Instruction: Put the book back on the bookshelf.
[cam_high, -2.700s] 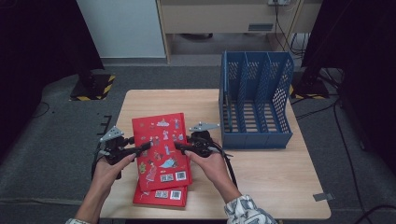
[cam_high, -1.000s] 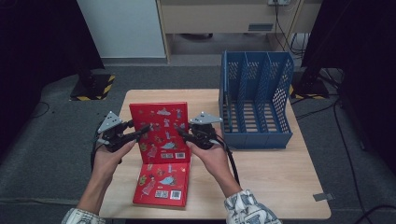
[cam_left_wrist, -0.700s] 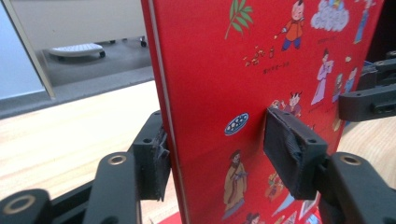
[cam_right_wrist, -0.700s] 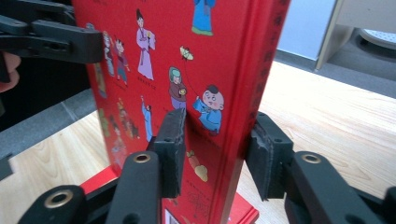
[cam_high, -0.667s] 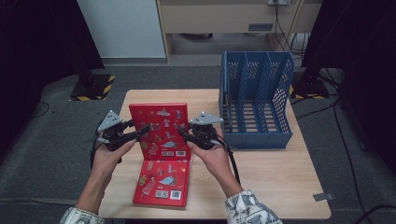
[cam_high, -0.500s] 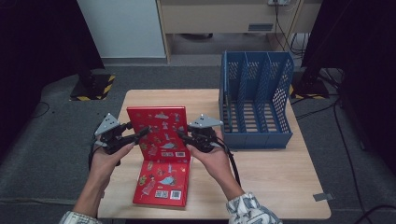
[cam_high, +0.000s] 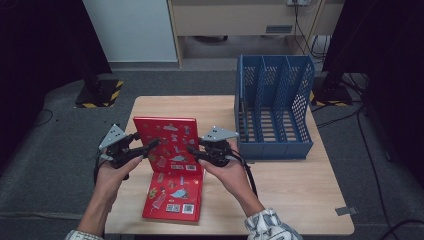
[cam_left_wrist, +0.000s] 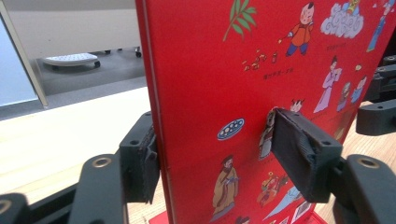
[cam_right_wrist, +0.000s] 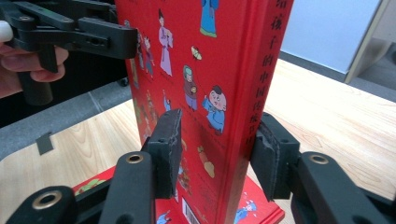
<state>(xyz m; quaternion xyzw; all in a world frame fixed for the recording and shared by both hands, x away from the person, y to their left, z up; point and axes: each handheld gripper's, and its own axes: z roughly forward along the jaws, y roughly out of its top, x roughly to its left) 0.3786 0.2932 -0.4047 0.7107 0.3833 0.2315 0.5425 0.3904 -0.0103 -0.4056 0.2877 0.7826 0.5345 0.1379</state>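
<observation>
A red picture book (cam_high: 167, 140) stands upright on the table between both grippers. A second red book (cam_high: 172, 197) lies flat in front of it. My left gripper (cam_high: 152, 145) straddles the upright book's left edge (cam_left_wrist: 224, 84). Its jaws have just been opening; one pad (cam_left_wrist: 142, 163) rests near the back and the other pad (cam_left_wrist: 299, 154) stands off the cover. My right gripper (cam_high: 192, 150) clamps the spine side (cam_right_wrist: 205, 56), with both pads on the book (cam_right_wrist: 217, 144), though its jaws have just eased open slightly.
A blue slotted file rack (cam_high: 272, 100) stands at the table's back right, close behind my right hand. The wooden table (cam_high: 280, 185) has bare surface at the right front. Dark floor and a cabinet lie beyond the far edge.
The top red book, earlier flat on the other one, has been raised to stand upright between the grippers. Over the last second the hands stayed put.
</observation>
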